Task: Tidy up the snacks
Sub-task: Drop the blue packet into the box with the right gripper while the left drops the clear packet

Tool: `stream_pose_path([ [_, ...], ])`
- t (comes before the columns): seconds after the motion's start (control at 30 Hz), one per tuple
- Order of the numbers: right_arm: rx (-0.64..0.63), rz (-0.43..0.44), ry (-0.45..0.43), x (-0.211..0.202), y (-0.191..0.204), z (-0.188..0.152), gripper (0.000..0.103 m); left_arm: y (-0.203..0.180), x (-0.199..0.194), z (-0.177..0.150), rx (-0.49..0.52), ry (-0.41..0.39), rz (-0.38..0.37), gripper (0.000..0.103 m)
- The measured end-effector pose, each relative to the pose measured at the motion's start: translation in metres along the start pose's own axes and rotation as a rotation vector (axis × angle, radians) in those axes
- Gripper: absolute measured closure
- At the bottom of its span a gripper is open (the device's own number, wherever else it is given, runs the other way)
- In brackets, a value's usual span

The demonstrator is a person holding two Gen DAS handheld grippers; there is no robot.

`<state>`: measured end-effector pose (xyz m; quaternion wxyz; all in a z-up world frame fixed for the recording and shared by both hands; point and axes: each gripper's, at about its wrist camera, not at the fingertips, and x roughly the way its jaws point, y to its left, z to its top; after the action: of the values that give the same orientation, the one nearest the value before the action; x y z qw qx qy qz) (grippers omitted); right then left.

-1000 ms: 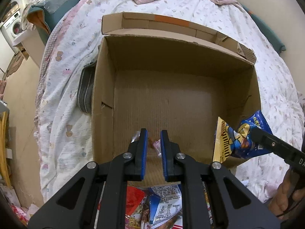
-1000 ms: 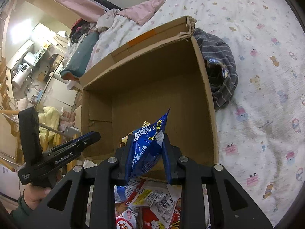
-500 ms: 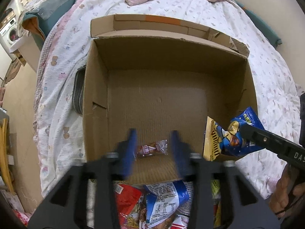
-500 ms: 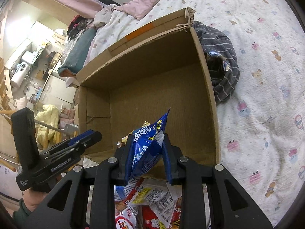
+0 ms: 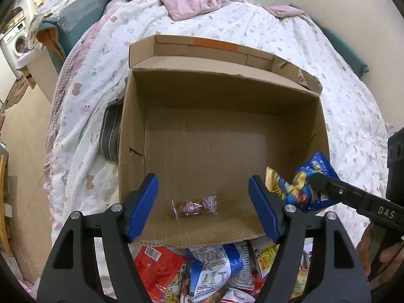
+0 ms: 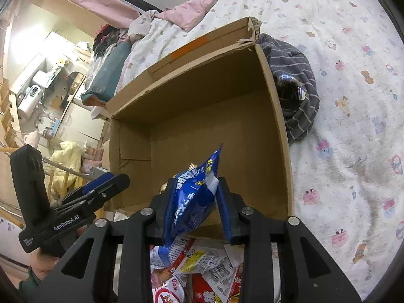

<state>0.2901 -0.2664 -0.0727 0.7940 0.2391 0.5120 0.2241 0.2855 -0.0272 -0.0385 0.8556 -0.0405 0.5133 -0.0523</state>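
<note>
One wrapped candy (image 5: 194,206) on the box floor (image 5: 214,156), seemingly hidden from right wrist.

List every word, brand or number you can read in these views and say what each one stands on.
"GenRobot.AI": side of the black left gripper.
"DAS": arm of the black right gripper; the rest is cut off.
"Oishi": round red-and-white logo on a snack packet in the pile.
Blue snack bag print, barcodes and other packets' labels: too small or blurred.

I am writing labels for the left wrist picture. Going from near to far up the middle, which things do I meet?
Loose snack packets → small wrapped snack on the floor of the cardboard box → box's back flap → printed bedsheet → pink blanket.
</note>
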Motion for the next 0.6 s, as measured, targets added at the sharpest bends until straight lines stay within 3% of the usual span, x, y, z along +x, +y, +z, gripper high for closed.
stream_pose_path([
  [0.2,0.02,0.019,-0.041,-0.007,-0.001,0.002,0.03,0.008,-0.006,0.004,-0.025,-0.012,-0.024,0.032],
  [0.43,0.023,0.035,-0.053,-0.015,-0.003,0.006,0.029,0.027,-0.025,0.011,-0.05,-0.041,-0.025,0.032],
  [0.6,0.022,0.06,-0.071,-0.03,-0.001,0.001,0.029,0.042,-0.035,-0.006,-0.082,-0.029,-0.014,0.032],
])
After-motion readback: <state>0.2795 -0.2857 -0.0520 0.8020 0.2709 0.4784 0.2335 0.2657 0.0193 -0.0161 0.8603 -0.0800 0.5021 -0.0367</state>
